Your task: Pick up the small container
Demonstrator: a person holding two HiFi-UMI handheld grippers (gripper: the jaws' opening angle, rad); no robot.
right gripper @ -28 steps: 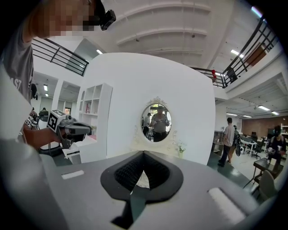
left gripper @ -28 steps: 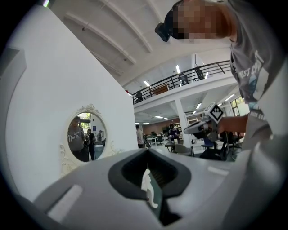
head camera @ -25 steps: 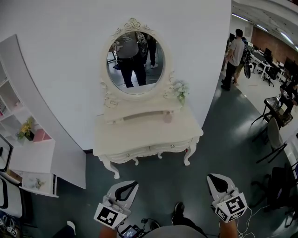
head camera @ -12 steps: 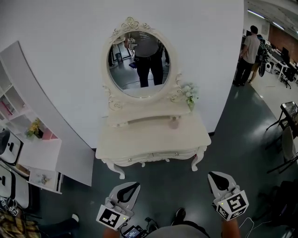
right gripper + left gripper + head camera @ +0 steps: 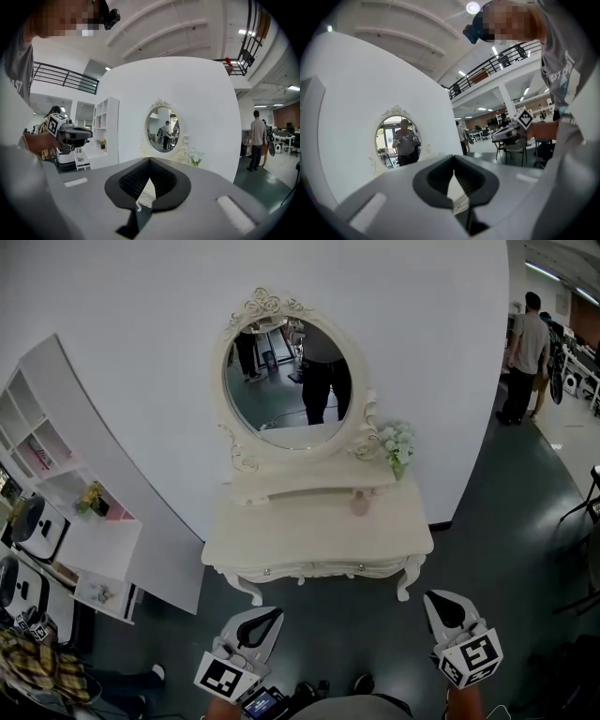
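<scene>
Both closed, left gripper (image 5: pixel 274 615), right gripper (image 5: pixel 433 600), small container (image 5: pixel 360 506) on vanity (image 5: pixel 300 532)

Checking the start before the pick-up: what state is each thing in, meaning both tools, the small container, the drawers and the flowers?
Left tool: shut, empty, held low.
Right tool: shut, empty, held low.
Small container: standing on the dressing table, untouched.
Drawers: closed.
Flowers: upright beside the mirror.
</scene>
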